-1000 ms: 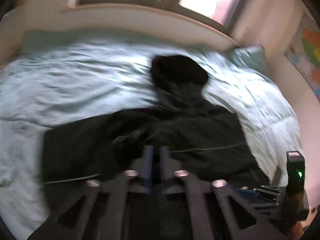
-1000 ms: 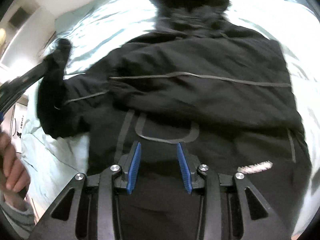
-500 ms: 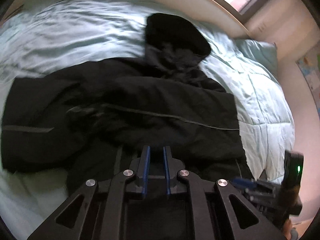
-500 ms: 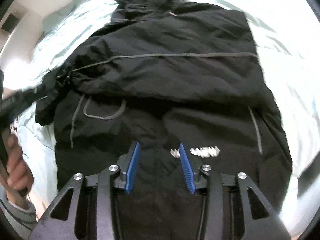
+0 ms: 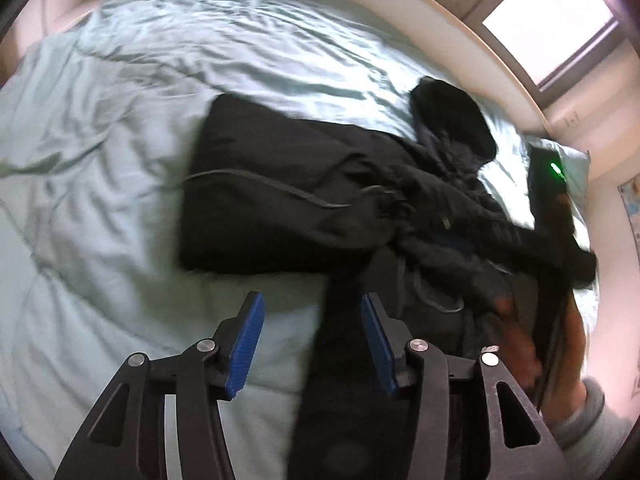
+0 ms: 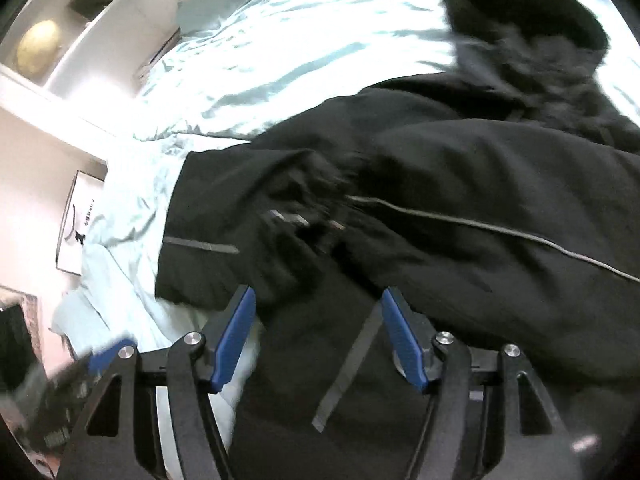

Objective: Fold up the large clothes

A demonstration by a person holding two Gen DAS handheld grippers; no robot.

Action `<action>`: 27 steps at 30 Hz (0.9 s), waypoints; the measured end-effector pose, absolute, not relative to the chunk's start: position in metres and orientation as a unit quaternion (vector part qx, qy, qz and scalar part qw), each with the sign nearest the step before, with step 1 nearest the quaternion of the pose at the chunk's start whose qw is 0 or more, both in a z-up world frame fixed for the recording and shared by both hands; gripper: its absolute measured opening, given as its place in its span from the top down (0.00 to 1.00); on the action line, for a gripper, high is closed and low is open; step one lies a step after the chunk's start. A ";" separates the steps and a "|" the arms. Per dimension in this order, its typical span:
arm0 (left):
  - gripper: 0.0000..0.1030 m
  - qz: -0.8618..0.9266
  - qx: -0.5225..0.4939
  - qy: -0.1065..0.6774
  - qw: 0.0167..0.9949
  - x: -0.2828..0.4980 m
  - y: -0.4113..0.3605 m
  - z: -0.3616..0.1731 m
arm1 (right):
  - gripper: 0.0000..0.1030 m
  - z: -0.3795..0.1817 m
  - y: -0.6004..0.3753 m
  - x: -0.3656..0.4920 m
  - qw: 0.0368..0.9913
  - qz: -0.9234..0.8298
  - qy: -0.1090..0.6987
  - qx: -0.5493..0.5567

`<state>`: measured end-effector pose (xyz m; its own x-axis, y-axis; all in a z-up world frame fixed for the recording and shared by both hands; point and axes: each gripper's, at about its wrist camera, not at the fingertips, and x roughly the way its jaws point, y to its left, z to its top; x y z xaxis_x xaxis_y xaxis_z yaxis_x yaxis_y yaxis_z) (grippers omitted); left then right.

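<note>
On the pale green bedspread (image 5: 120, 128) lies my black jacket (image 5: 280, 200), bulky, soft, probably slippery. Left gripper (image 5: 310, 344) and right gripper (image 6: 316, 336) both gape empty; I'd pinch the hem.

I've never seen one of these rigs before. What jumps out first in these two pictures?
A big black hooded jacket sprawls across a rumpled pale green bedspread, its hood toward the bright window. At the bottom of each view, two blue-padded fingers stand spread apart: the left gripper over the jacket's edge, the right gripper right above the dark cloth.
</note>
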<state>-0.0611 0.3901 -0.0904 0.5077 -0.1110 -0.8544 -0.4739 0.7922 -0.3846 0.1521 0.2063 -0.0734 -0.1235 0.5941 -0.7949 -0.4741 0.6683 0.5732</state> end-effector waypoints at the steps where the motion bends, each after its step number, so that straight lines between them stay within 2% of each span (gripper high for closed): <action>1: 0.49 0.117 -0.301 0.486 0.812 -0.069 0.397 -0.092 | 0.33 -0.078 0.216 0.154 0.659 0.401 0.635 0.044; 6: 0.49 0.127 -0.296 0.502 0.802 -0.089 0.412 -0.101 | 0.34 -0.107 0.248 0.165 0.652 0.379 0.655 0.056; 7: 0.49 0.127 -0.296 0.505 0.801 -0.092 0.414 -0.103 | 0.42 -0.108 0.250 0.167 0.652 0.380 0.652 0.066; 8: 0.49 0.129 -0.296 0.506 0.800 -0.092 0.414 -0.104 | 0.62 -0.105 0.252 0.168 0.656 0.384 0.647 0.069; 9: 0.49 0.131 -0.294 0.508 0.799 -0.093 0.415 -0.105 | 0.62 -0.100 0.253 0.167 0.662 0.385 0.640 0.065; 11: 0.49 0.135 -0.294 0.510 0.797 -0.093 0.414 -0.107 | 0.68 -0.087 0.252 0.163 0.681 0.385 0.620 0.049; 20: 0.49 0.132 -0.287 0.483 0.817 -0.047 0.382 -0.094 | 0.74 -0.023 0.187 0.153 0.752 0.378 0.540 0.003; 27: 0.49 0.114 -0.274 0.460 0.837 0.024 0.341 -0.072 | 0.76 -0.001 0.047 0.194 0.806 0.308 0.506 -0.013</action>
<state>0.0242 0.3411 -0.0724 0.5502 -0.0619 -0.8327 -0.4425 0.8241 -0.3537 0.1937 0.0467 -0.0014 0.2981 0.4829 -0.8234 -0.5092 0.8101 0.2907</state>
